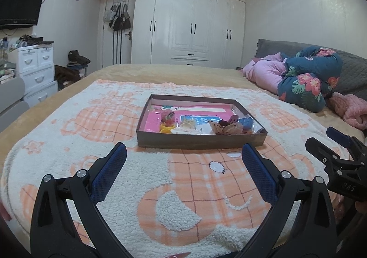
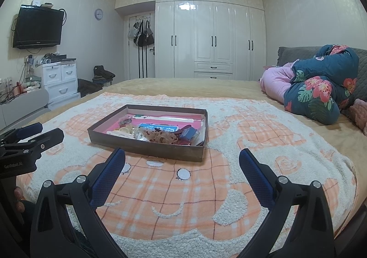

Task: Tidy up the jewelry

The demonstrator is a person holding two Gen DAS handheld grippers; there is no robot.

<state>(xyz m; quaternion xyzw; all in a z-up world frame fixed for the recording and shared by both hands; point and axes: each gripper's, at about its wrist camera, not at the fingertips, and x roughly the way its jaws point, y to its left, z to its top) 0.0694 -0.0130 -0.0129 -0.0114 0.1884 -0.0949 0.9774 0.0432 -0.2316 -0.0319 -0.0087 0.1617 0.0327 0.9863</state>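
Observation:
A shallow brown cardboard box [image 1: 199,141] with a pink lining lies on the bed blanket; it also shows in the right wrist view [image 2: 146,149]. It holds a heap of small jewelry and hair pieces: a yellow ring [image 1: 167,128], a patterned bow [image 1: 226,129] and a blue item [image 2: 189,133]. My left gripper [image 1: 184,151] is open and empty, just short of the box's near wall. My right gripper [image 2: 182,154] is open and empty, near the box's near right corner. Each gripper shows at the edge of the other's view.
The box lies on a fleecy white and orange blanket [image 1: 183,189] on a wide bed. Rolled floral and pink quilts [image 2: 321,90] lie at the right. White wardrobes [image 2: 213,40] fill the back wall. A white drawer unit [image 2: 60,81] and a TV stand left.

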